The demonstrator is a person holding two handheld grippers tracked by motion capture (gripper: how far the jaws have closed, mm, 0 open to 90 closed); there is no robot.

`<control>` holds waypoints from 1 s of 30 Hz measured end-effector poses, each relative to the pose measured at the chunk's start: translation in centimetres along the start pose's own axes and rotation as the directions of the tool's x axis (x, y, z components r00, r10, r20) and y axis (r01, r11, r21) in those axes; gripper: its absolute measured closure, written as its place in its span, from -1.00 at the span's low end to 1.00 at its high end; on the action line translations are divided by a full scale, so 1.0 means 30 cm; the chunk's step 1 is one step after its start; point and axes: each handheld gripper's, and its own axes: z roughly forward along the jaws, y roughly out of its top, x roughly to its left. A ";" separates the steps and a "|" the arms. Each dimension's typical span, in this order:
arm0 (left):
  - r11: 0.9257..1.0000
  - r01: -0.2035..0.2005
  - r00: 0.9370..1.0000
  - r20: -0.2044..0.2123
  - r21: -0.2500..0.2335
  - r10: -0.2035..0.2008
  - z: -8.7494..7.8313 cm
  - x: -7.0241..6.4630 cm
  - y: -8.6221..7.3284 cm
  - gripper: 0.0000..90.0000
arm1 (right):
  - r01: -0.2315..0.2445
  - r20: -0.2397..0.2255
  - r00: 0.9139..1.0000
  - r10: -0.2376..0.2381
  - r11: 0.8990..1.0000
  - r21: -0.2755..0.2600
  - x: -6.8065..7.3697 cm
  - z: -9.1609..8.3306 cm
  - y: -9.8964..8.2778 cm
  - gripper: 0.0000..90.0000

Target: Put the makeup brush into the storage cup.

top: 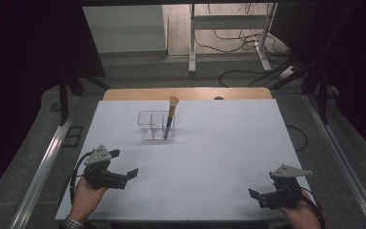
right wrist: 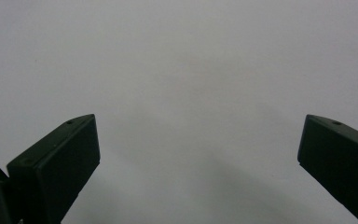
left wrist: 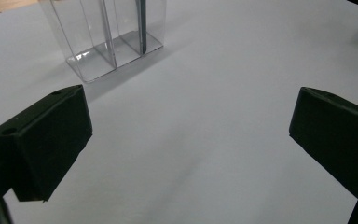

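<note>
Item one, my left gripper (top: 124,163): held in my left hand (top: 86,194) at the near left of the white table (top: 219,157), well short of the clear organiser (top: 156,125) and to its near left. My forearm comes in from the near edge, a checked cuff showing at the wrist, palm wrapped round the grip from below, grey three-cornered plate on top. The jaws point toward the organiser and stand wide apart with nothing between them; in the left gripper view (left wrist: 186,140) bare tabletop fills the gap and the organiser (left wrist: 103,42) stands beyond the left jaw. Item two, my right gripper (top: 253,194): held in my right hand (top: 301,214) at the near right corner of the table, well apart from the organiser and farther from it than the left one. It lies low over the surface, nose turned leftward across the table, cable trailing round my wrist. Its jaws are likewise spread wide and empty in the right gripper view (right wrist: 198,158), plain white surface between them. Item three, makeup brush (top: 170,116): standing in the organiser's right-hand compartment, dark handle down, tan bristle head up and leaning slightly right, clear of both grippers. Its handle (left wrist: 142,25) shows through the clear wall in the left gripper view.
</note>
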 end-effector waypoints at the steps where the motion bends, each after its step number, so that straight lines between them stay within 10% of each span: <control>1: 1.000 0.001 1.000 -0.001 0.000 -0.001 -0.003 0.000 -0.003 -1.00 | 0.001 0.001 1.000 -0.001 1.000 0.000 0.000 0.000 0.000 -1.00; 30: 1.000 0.009 0.999 -0.048 0.024 -0.008 -0.072 0.011 -0.082 -1.00 | 0.000 0.004 1.000 0.000 1.000 0.004 0.000 -0.001 -0.003 -1.00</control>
